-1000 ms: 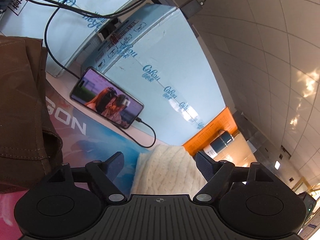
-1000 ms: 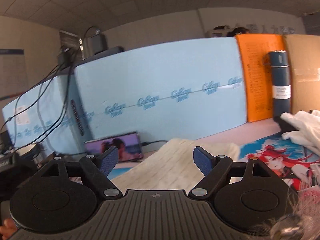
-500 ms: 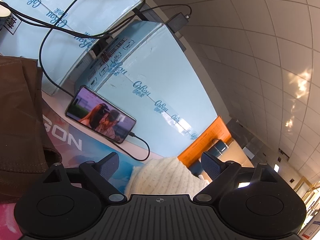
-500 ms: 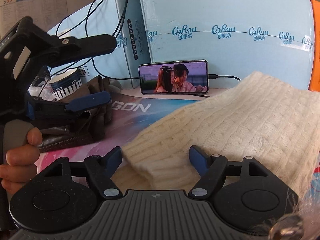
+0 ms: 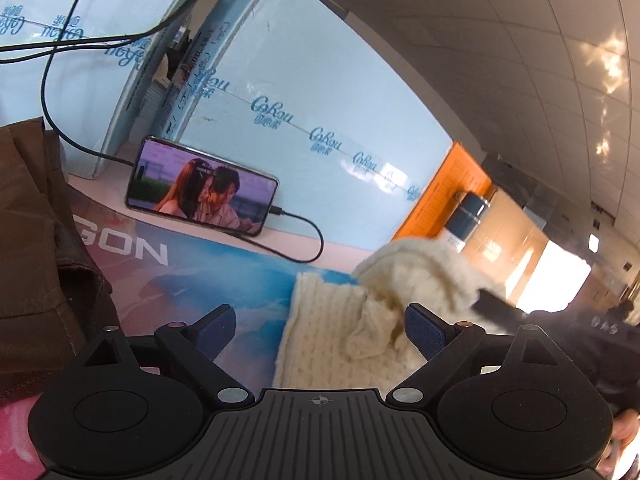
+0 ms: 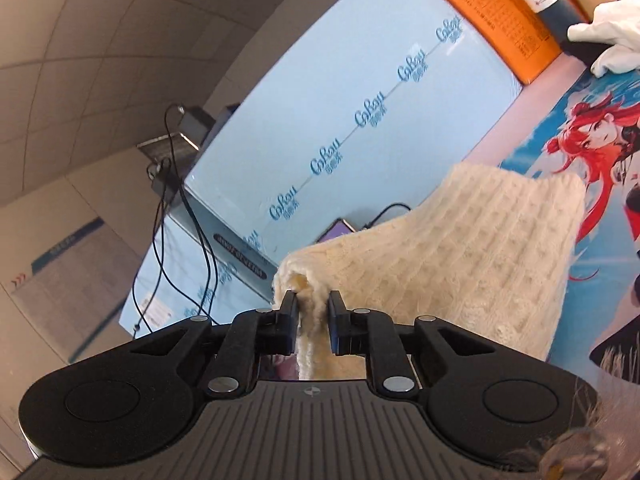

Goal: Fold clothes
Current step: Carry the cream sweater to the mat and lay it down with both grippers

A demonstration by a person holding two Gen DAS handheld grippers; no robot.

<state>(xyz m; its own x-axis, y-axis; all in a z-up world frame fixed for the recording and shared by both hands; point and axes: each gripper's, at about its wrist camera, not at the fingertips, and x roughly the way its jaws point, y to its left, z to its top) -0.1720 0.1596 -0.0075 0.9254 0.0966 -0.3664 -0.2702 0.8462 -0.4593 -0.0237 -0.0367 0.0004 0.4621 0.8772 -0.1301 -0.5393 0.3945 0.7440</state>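
I find my right gripper (image 6: 313,312) pressed together on a bunched edge of the cream cable-knit sweater (image 6: 472,256), which rises off the printed anime desk mat (image 6: 600,148) toward the camera. My left gripper (image 5: 318,330) stands spread wide with its pads touching nothing; the sweater's near hem lies between its blue fingertips (image 5: 424,326). The pale blue cartons (image 5: 320,80) wall off the far side, their contents unseen. A lit smartphone (image 5: 200,186) leans against one. A brown garment (image 5: 36,240) lies at the mat's left edge; bare mat lies between it and the sweater.
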